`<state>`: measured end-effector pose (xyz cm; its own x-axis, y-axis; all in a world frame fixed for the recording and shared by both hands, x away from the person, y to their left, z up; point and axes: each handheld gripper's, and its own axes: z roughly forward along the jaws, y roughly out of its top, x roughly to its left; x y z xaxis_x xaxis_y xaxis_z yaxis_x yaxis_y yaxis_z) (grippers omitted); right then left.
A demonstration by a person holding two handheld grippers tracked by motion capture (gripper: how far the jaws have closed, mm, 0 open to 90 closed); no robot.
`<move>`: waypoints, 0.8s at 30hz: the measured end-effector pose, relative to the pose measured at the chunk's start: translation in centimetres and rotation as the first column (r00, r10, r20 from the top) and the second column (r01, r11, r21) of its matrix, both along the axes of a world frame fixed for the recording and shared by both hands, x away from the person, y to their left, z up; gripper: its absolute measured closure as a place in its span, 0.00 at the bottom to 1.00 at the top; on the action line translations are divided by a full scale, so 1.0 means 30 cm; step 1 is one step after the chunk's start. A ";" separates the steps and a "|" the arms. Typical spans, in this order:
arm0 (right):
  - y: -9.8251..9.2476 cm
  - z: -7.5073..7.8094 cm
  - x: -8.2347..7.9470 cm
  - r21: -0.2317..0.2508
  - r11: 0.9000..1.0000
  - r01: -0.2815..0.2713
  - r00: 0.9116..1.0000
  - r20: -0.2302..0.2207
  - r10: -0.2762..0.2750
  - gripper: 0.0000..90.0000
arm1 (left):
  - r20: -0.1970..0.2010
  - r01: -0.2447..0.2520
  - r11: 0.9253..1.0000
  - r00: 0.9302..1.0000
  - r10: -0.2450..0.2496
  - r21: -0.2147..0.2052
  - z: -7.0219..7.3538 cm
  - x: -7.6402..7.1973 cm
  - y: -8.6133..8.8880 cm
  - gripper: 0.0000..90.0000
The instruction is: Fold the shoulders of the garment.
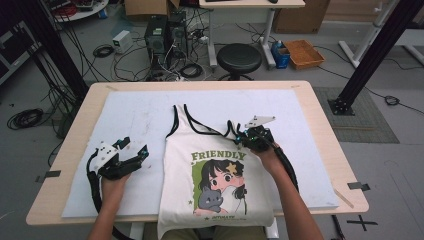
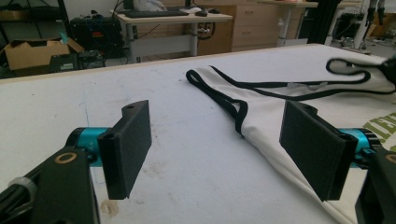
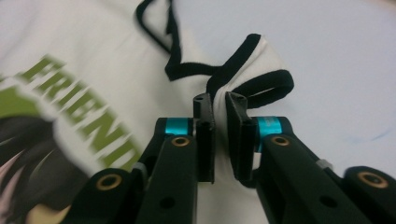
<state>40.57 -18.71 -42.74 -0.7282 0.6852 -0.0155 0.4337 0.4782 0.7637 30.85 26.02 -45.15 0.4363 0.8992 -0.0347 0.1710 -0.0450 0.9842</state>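
garment: white tank top [image 1: 215,175] with black trim and a green "FRIENDLY" cartoon print is lying face up on the white mat [image 1: 125,125] covering the bench [image 1: 320,130]; hem is hanging over the near edge toward the person.
right gripper [image 3: 219,126]: fingers [image 3: 204,135] are pinching a fold of white fabric at the right shoulder strap [image 3: 261,86], narrow gap, cloth between the pads. Strap is bunching into a loop just past the fingers, probably because the grip is gathering it.
left gripper [image 2: 215,149]: fingers [image 2: 128,144] are standing wide apart, holding nothing, hovering low over the mat just beside the top's left side seam.
left strap [image 2: 219,95]: lying flat and stretched out ahead of the left gripper, untouched.
step, my read: right side is getting picked up first; left is lining up on the matching edge, likely for a fold or a lift.
risk: one-sided pull is likely dragging the print askew.
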 end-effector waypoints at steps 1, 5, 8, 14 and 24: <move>0.000 0.000 0.000 0.000 1.000 0.000 1.000 0.000 0.000 0.86 | -0.001 0.000 1.000 1.000 0.000 0.000 0.000 0.000 0.000 0.28; -0.007 0.027 -0.002 0.091 0.996 0.020 0.999 -0.030 -0.017 0.53 | -0.006 -0.004 1.000 1.000 0.004 0.000 0.000 0.001 0.000 0.28; 0.007 0.070 0.060 0.100 0.991 0.088 0.996 -0.021 -0.086 0.49 | -0.004 -0.002 1.000 1.000 0.002 0.005 0.000 0.002 -0.002 0.28; 0.076 0.024 0.171 -0.010 0.989 0.147 0.983 -0.114 -0.147 0.59 | -0.006 -0.002 1.000 1.000 0.002 0.001 0.000 0.002 0.000 0.28; 0.009 0.102 0.075 0.032 0.999 0.012 0.995 0.097 -0.015 0.98 | -0.003 -0.004 1.000 1.000 0.004 0.001 0.000 0.001 -0.001 0.28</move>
